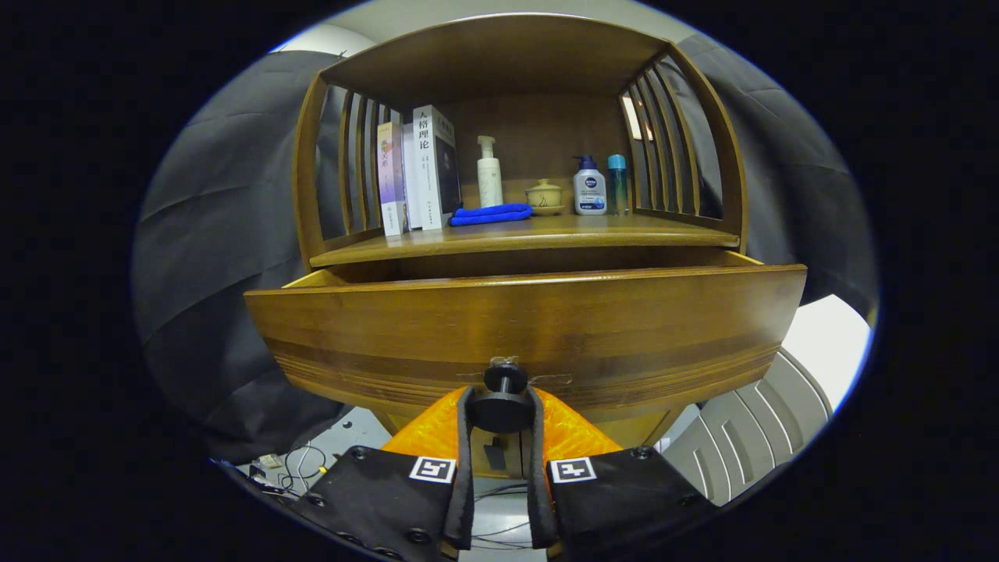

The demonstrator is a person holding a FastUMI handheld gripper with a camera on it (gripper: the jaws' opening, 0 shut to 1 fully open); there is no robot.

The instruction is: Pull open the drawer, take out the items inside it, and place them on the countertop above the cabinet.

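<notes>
Right up close, the gripper (501, 406) is seen clamped around the round dark knob (500, 409) of the drawer (523, 328), with both fingers (463, 437) pressed against the knob's sides, so the gap between them is kept narrow. The knob is set on a short stem at the middle of the drawer front, low down near its bottom edge.

The drawer is pulled out a good way from the wooden cabinet (312, 179), and a dark gap is left between its front panel and the countertop (515, 234) above. What's inside the drawer can't be made out from this angle, tbh; only the top rim and the side walls are seen.

On the countertop, further back, a few books (417, 168) are stood upright at the left. A folded blue cloth (492, 214) is laid just right of them, with a white pump bottle (489, 172) behind it. A small lidded ceramic pot (545, 197) is placed near the middle, and a white bottle with a blue pump (589, 186) and a slim teal bottle (617, 183) are stood side by side at the right.

Some cables (300, 464) are scattered on the floor to the near left, under the drawer.
</notes>
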